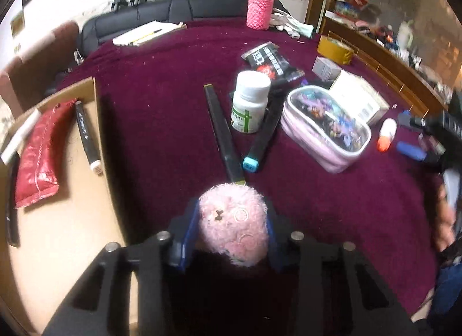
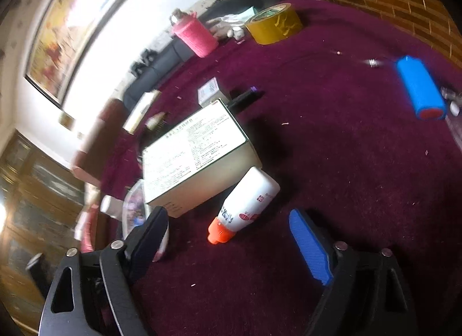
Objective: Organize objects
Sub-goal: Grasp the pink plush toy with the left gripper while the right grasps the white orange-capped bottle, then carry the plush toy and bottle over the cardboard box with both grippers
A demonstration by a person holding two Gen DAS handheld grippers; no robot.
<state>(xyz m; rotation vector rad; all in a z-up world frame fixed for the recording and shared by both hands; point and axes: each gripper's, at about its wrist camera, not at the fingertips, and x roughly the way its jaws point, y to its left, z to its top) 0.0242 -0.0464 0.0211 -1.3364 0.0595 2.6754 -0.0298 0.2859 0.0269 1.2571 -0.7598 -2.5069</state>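
At the bottom centre of the left wrist view, the left tongs (image 1: 232, 235) clamp a pink fluffy ball (image 1: 234, 223). The right tongs (image 2: 231, 245) gape empty over the worktop (image 2: 332, 162). The soft fluff could slip free short of the cardboard box (image 1: 66, 191) at left.

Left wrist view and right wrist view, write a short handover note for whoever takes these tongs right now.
Left tongs: shut on the pink plush ball, over the maroon cloth beside the cardboard box.
Right tongs: open, empty, around the lying glue bottle without touching it.
Done: red pouch and one marker lie in the box.
Left: two black markers, pill bottle, pencil case, white carton, blue roll, yellow tape.
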